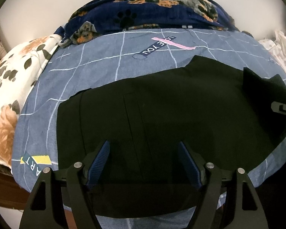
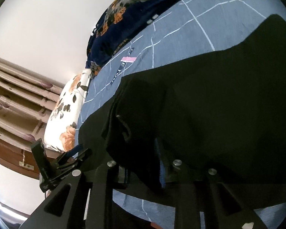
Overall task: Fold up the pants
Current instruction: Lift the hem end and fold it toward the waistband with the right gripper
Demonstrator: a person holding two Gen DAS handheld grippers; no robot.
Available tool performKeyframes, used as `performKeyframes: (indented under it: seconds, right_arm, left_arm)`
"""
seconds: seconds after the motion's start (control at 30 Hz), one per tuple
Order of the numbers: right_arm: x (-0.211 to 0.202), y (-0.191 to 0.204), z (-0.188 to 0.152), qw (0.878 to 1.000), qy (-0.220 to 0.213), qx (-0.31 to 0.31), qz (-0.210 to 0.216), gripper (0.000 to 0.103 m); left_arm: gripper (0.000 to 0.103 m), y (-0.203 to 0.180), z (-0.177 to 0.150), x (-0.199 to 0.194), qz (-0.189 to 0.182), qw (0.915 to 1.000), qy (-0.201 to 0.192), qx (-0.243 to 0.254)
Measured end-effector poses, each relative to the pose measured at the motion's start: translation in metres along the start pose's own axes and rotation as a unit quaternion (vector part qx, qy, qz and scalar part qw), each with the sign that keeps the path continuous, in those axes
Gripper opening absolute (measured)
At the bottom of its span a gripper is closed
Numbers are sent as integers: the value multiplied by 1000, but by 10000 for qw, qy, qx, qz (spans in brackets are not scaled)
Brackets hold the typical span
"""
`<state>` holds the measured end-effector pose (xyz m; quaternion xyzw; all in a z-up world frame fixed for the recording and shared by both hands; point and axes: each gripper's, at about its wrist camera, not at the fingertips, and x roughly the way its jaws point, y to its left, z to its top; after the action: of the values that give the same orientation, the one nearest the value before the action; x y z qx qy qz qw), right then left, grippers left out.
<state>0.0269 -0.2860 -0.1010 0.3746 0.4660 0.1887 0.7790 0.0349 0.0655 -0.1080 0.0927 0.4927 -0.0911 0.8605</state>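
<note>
Black pants (image 1: 162, 105) lie spread flat on a blue-grey checked bedsheet (image 1: 95, 66). My left gripper (image 1: 144, 144) hovers open over the near part of the pants, its blue pads (image 1: 103, 158) wide apart with nothing between them. At the right edge, my right gripper (image 1: 280, 108) lifts a raised flap of the pants (image 1: 261, 87). In the right wrist view a bunched fold of the pants (image 2: 135, 133) sits between the fingers of the right gripper (image 2: 143, 150) and drapes over them, hiding the fingertips. One blue pad (image 2: 162, 171) lies against the cloth. The left gripper (image 2: 72, 152) shows at the lower left.
A navy blanket with dog prints (image 1: 152, 9) is heaped along the far side of the bed. A floral pillow (image 1: 19, 72) lies at the left, and white patterned cloth (image 1: 280, 45) at the right. Curtains (image 2: 13, 99) and a white wall stand beyond the bed.
</note>
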Motion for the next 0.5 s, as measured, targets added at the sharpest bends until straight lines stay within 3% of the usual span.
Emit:
performKeyframes:
  seconds: [0.2, 0.37, 0.5]
  right_arm:
    - [5, -8, -4, 9986, 212, 369, 321, 46]
    - [5, -10, -4, 9975, 277, 487, 436, 50]
    - [6, -12, -2, 9966, 328, 552, 516, 53]
  left_arm:
    - [75, 1, 1, 1, 20, 10000, 24, -14]
    - [75, 1, 0, -1, -1, 10000, -15, -6]
    - [75, -6, 2, -16, -119, 9994, -316, 106]
